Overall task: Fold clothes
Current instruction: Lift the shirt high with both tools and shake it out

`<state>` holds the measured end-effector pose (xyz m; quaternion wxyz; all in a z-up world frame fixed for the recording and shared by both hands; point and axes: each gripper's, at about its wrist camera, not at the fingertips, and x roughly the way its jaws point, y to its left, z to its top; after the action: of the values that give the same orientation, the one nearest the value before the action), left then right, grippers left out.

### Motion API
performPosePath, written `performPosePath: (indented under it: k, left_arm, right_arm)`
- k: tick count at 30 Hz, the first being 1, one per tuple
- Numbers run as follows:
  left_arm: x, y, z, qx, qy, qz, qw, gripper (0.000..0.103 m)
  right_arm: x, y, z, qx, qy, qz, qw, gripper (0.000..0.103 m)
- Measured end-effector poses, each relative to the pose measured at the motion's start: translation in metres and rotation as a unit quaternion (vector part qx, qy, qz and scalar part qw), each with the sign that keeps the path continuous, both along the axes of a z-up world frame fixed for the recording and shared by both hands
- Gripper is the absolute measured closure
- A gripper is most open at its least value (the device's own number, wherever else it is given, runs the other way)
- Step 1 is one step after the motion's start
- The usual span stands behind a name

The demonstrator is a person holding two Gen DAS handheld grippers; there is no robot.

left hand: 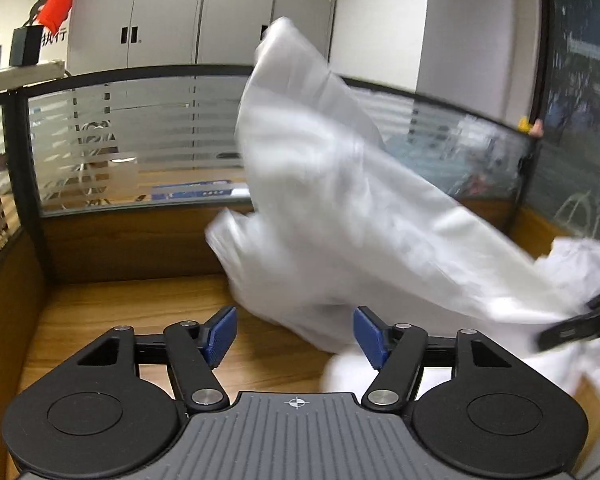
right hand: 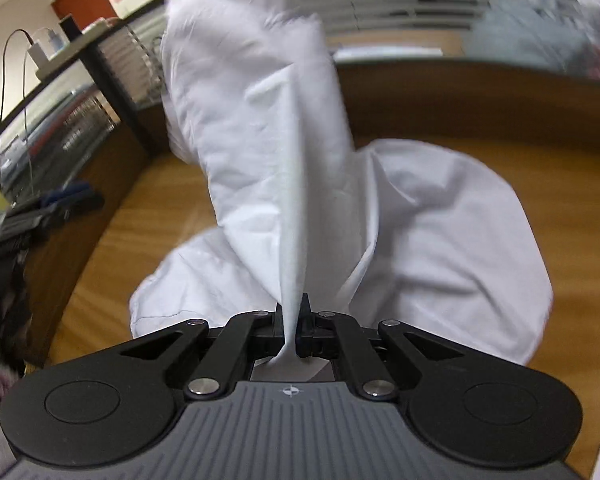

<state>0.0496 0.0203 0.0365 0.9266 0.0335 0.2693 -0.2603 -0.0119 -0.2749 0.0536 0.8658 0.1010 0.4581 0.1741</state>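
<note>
The right hand-held gripper (right hand: 295, 320) is pinching a ridge of the white, thin, crumpled cotton garment (right hand: 284, 168) between its fully closed jaws. The cloth is rising in a tall fold above the jaws, while the rest is billowing over the brown wood-grain counter (right hand: 560, 184). The left hand-held gripper (left hand: 295, 334) is standing wide apart, its blue pads (left hand: 220, 336) gripping nothing; the garment is hanging blurred just beyond them. A frosted glass partition (left hand: 132, 140) is bordering the counter.
</note>
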Motion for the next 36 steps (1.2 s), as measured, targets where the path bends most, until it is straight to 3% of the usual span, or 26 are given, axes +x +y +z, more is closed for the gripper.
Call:
performPosePath:
  k: [4,10,15,17,18,19,21,25,30,33,36]
  left_arm:
    - [0.003,-0.011,-0.017,0.033,0.013,-0.013,0.9993,0.032]
    - [0.006,-0.045,-0.049,0.065,0.048,-0.07,0.9943,0.029]
    - [-0.007,-0.076,-0.063,0.088,0.017,-0.137,0.9865,0.027]
    - [-0.014,-0.084,-0.062,0.091,0.006,-0.159,0.9831,0.033]
    - [-0.015,-0.087,-0.058,0.084,0.007,-0.173,0.9814,0.048]
    - [-0.016,-0.091,-0.054,0.077,0.009,-0.186,0.9795,0.075]
    - [-0.015,-0.093,-0.044,0.053,0.036,-0.212,0.9752,0.101]
    - [-0.016,-0.079,-0.013,-0.009,0.06,-0.238,0.9695,0.101]
    - [-0.012,-0.063,0.012,-0.019,0.052,-0.221,0.9737,0.101]
    - [-0.007,-0.052,0.016,-0.026,0.041,-0.196,0.9794,0.1]
    - [-0.003,-0.038,0.015,-0.024,0.045,-0.169,0.9843,0.1]
  right_arm:
    - [-0.031,-0.029,0.008,-0.01,-0.005,-0.018,1.0,0.101]
    - [-0.046,-0.053,0.047,-0.026,-0.04,-0.041,0.998,0.101]
    - [-0.042,-0.061,0.082,-0.041,-0.057,-0.043,0.997,0.101]
    - [-0.044,-0.065,0.098,-0.041,-0.066,-0.043,0.996,0.101]
    - [-0.045,-0.067,0.111,-0.043,-0.075,-0.044,0.995,0.101]
    - [-0.047,-0.069,0.123,-0.045,-0.084,-0.045,0.994,0.101]
    - [-0.045,-0.072,0.149,-0.052,-0.107,-0.048,0.992,0.101]
    - [-0.032,-0.079,0.199,-0.066,-0.16,-0.041,0.984,0.101]
    - [0.021,-0.062,0.233,-0.088,-0.2,0.012,0.976,0.101]
    - [0.066,-0.041,0.223,-0.093,-0.193,0.055,0.975,0.101]
    - [0.112,-0.024,0.188,-0.1,-0.169,0.076,0.978,0.101]
